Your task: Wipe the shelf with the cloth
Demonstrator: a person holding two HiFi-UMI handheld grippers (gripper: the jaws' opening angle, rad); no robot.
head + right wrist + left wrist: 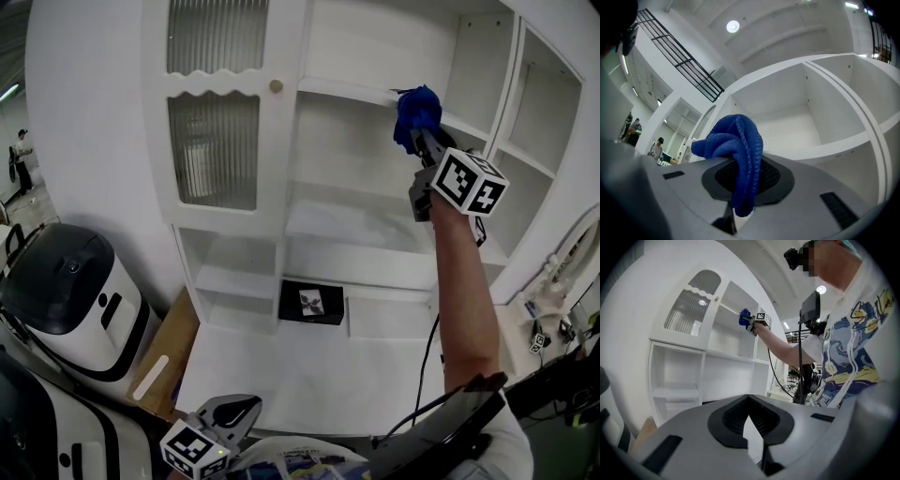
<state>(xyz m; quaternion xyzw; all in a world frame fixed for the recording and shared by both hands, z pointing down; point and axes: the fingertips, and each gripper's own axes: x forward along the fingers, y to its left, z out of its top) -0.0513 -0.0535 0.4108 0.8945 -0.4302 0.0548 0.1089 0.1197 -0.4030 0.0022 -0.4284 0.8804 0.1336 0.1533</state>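
Note:
A bunched blue cloth (416, 112) (736, 154) is pinched in my right gripper (421, 131), which is raised to the front edge of the upper shelf (349, 91) of a white cabinet. In the right gripper view the cloth hangs over the shut jaws, with the shelf board (820, 150) just beyond. From the left gripper view the cloth (744, 317) shows far off at the shelf. My left gripper (236, 414) hangs low near my body, its jaws closed together with nothing between them (749, 425).
The white cabinet has a ribbed-glass door (214, 150) with a round knob (276, 86) at left, open compartments at right and a black box (313, 302) on its low counter. A white and black machine (75, 300) stands at left. A cable (431, 347) hangs along my right arm.

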